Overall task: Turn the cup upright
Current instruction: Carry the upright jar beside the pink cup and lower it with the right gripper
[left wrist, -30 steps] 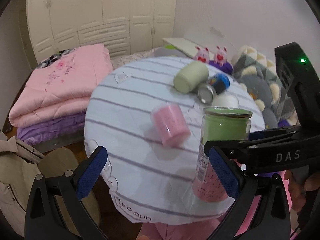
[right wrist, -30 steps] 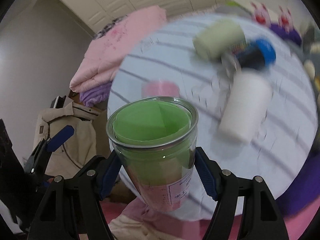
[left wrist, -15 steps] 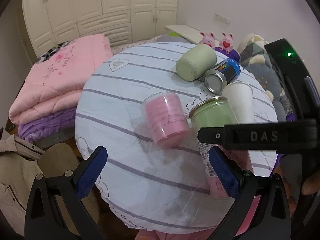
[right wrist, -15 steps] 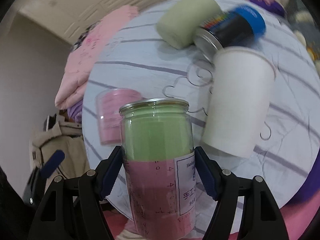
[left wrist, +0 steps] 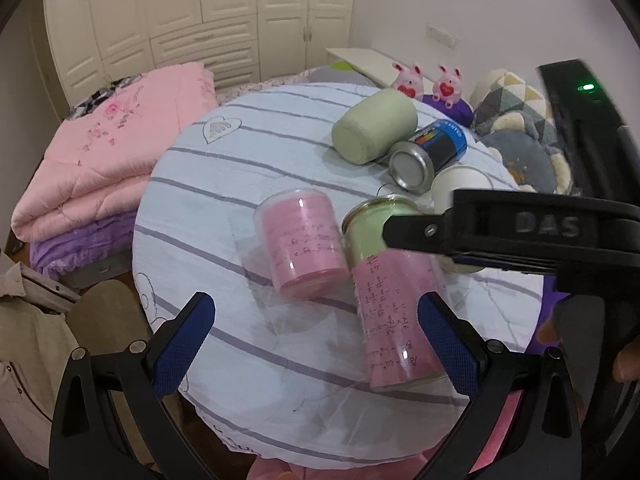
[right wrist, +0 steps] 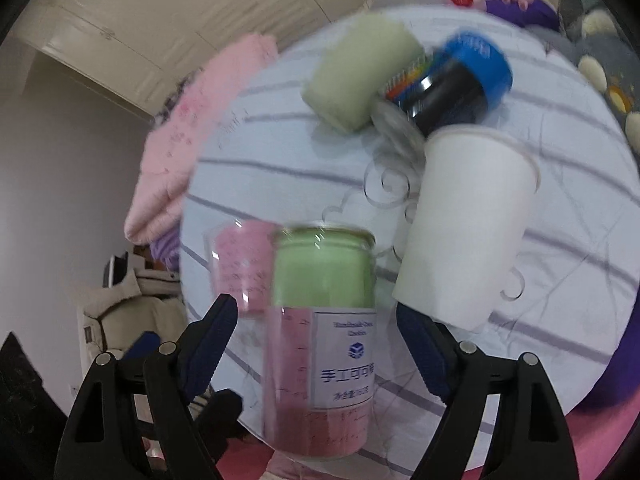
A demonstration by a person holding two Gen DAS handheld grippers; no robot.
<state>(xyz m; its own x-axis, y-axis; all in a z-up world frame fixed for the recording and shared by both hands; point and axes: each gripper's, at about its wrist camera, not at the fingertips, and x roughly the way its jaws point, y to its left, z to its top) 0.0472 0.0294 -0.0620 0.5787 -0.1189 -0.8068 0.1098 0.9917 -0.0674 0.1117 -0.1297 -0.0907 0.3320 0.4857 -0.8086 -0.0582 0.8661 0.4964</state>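
The jar [right wrist: 320, 332] stands upright, centre frame, between the spread fingers of the right gripper [right wrist: 316, 332], released; the left gripper [left wrist: 316, 336] is agape nearby.

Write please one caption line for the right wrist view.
Right tongs open around the upright green-and-pink jar on the striped table, white cup beside.

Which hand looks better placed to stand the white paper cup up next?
Probably the right: its open right tongs straddle the upright jar, with the white paper cup lying just beyond. The left tongs have the right ones in their way.
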